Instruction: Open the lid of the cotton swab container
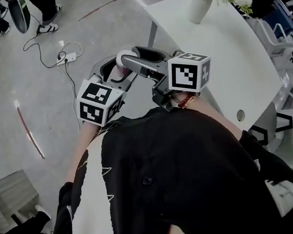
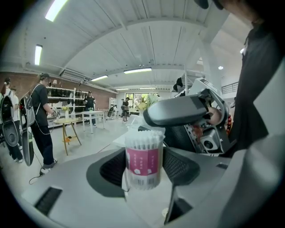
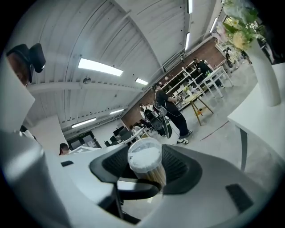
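The cotton swab container (image 2: 143, 162), a clear tube with a pink label and packed with white swabs, stands upright between the jaws of my left gripper (image 2: 142, 167), which is shut on its body. My right gripper (image 3: 146, 165) reaches in from the container's top end and is shut on the clear lid (image 3: 144, 156), whose round top faces its camera. In the left gripper view, a grey finger (image 2: 178, 111) of the right gripper lies across the container's top. In the head view the left gripper (image 1: 107, 73) and right gripper (image 1: 144, 64) meet in front of the person's chest, above the floor, and hide the container.
A white table (image 1: 225, 57) stands to the right, with a vase of flowers (image 1: 201, 1) on its far end. Cables and a power strip (image 1: 68, 58) lie on the floor ahead. A wooden stool (image 1: 10, 196) is at lower left. People stand far back by other tables.
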{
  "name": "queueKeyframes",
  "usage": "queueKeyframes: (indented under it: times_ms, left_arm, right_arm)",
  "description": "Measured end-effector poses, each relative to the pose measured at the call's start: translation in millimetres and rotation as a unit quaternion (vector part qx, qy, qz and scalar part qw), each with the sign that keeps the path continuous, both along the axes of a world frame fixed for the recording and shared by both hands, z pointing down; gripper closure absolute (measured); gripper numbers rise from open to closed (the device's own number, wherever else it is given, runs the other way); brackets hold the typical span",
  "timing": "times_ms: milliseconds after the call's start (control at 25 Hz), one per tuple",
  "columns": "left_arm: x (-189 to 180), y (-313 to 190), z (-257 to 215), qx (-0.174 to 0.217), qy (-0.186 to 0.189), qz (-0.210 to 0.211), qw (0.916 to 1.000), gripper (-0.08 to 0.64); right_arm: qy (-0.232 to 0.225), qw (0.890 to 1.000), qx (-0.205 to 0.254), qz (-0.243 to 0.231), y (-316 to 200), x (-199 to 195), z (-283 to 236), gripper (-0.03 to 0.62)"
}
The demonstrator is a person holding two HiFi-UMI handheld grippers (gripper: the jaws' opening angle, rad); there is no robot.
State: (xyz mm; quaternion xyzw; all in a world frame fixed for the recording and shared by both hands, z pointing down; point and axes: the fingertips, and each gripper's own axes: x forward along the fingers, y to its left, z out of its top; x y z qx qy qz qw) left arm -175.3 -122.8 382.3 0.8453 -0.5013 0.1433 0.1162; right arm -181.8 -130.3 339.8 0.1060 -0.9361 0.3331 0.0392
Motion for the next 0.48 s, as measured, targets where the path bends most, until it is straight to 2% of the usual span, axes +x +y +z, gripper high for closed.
queueKeyframes:
  times_ms: [240,480]
  left_arm:
    - [-0.8,-0.9,-1.2,0.0,0.006,-0.004,1.0,0.296]
    - [-2.9,-6.0,2.3,-0.006,-0.003,-0.003,1.0,0.298]
  right_arm:
    - [-0.001,1.0,0.023,0.002,-0.1,-1.0,-5.3,0.353]
    - [0.01,0.999,0.043,-0.001,-2.7,-1.4,-3.2,0.345]
